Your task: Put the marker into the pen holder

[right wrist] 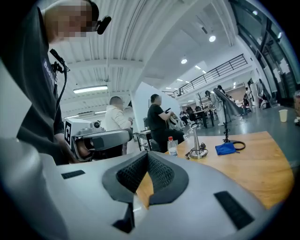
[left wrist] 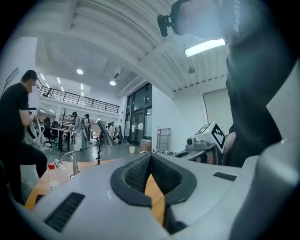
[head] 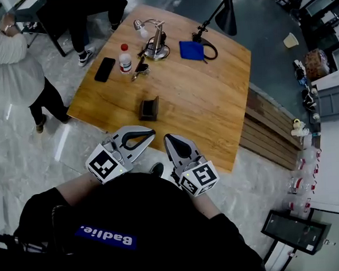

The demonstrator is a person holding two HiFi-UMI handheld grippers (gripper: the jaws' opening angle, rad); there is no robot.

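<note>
Currently both grippers are held low before the person's chest, at the near edge of the bench (head: 213,101). The left gripper (head: 151,134) is seen with its fingers clenched tip to tip and nothing between them; the right gripper (head: 168,139) is seen likewise. The dark pen holder (head: 149,108) is set on the bench beyond the fingertips. The marker cannot be told apart among the small dark things (head: 140,69) beside the bottle (head: 125,59).

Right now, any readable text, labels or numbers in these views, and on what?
"Badlie": white letters on the blue strip of the wearer's black top.
Bottle label: too small to read.
Marker cubes on the grippers: square patterns only, no letters.
</note>
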